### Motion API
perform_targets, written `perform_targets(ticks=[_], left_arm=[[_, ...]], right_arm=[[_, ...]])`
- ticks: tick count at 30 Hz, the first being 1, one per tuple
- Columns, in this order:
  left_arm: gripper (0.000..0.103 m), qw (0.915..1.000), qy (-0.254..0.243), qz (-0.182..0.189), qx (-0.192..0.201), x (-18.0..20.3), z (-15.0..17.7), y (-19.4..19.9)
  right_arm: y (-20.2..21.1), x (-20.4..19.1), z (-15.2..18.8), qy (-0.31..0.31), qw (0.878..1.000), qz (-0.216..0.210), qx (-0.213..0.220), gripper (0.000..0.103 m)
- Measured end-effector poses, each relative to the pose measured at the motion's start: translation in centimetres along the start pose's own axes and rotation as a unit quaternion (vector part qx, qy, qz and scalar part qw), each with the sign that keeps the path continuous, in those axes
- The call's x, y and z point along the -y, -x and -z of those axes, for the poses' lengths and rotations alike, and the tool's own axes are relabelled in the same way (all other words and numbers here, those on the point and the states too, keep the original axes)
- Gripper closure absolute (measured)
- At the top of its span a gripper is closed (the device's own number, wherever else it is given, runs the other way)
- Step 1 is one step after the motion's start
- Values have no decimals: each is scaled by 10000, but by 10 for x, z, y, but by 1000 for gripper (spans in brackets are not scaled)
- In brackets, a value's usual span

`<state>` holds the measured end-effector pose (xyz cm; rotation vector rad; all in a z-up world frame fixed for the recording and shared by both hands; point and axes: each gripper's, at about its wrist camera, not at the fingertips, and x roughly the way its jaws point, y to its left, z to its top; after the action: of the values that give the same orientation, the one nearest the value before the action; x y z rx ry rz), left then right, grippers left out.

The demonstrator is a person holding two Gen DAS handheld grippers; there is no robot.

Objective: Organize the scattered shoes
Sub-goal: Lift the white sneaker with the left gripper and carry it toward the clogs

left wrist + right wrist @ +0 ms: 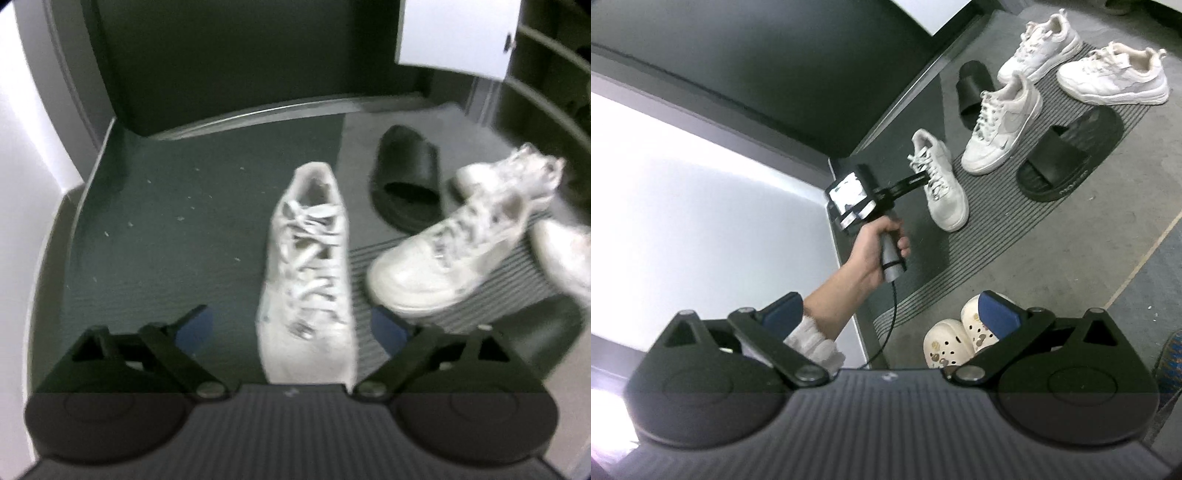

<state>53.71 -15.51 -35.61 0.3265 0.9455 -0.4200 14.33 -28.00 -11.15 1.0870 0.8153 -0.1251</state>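
Grey ribbed doormat [923,280] by a dark door: left gripper [291,325] jaws spread around the near white lace-up sneaker [306,266], right gripper [890,314] also agape, holding nothing. Loose laces could snag or the shoe twist out if pinched off-centre. Farther off, its tilted white leather mate [1001,125], black rubber slides [1067,155] and two chunky white trainers [1115,74] crowd the path.

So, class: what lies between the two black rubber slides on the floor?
A white lace-up leather sneaker lies between the black rubber slides, toe on the striped grey doormat; the right wrist view shows it.
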Motion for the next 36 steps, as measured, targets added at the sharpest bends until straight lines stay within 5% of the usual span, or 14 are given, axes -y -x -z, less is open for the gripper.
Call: perform_targets(ticks=[5,15,20,24,29,36], left_arm=[[0,9999,118,103,-62,4,-16,-42],[0,9985,415,77,-342,8,-41,-138],[9,9967,343,29,-729,19,-32,-168],[17,9979,249,-210,-555,28,-22,-161],[21,9917,908,-88,-910,14,-12,-140],[21,9892,818,257,-1186,38,16,-69]], right_arm=[[-25,3,-20,-145,9998,66,-114,0],[-72,16,-63,-497,9979,293,-296,0],[-72,33,-56,-628,9963,477,-328,0],[-65,36,-56,-649,9964,492,-243,0],[-43,33,-43,-551,9978,346,-125,0],[-12,29,-25,-413,9990,140,40,0]])
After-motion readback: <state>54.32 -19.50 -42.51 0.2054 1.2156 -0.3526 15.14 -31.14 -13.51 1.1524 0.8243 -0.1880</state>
